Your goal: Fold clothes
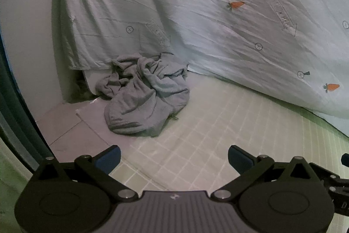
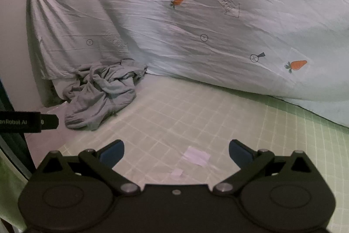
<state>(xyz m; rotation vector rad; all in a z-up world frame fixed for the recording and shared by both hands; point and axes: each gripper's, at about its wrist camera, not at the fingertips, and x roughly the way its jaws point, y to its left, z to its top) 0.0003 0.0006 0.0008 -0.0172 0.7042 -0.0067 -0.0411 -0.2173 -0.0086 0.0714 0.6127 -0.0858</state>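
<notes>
Grey garment [image 1: 146, 95] crumpled (sheet [image 1: 218, 14] edge behind).

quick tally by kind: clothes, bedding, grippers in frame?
Crumpled grey garment: 1
Carrot-print duvet: 1
Checked green sheet: 1
Grippers: 2, left gripper and right gripper, both open and empty
Total: 5

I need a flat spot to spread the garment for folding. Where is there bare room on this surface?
The checked mat lies bare between the open fingers of both grippers, left gripper and right gripper, and the carrot-print sheet. It is crowded at the far left corner, where the crumpled grey garment sits against the sheet. Two pale patches mark the near mat.
</notes>
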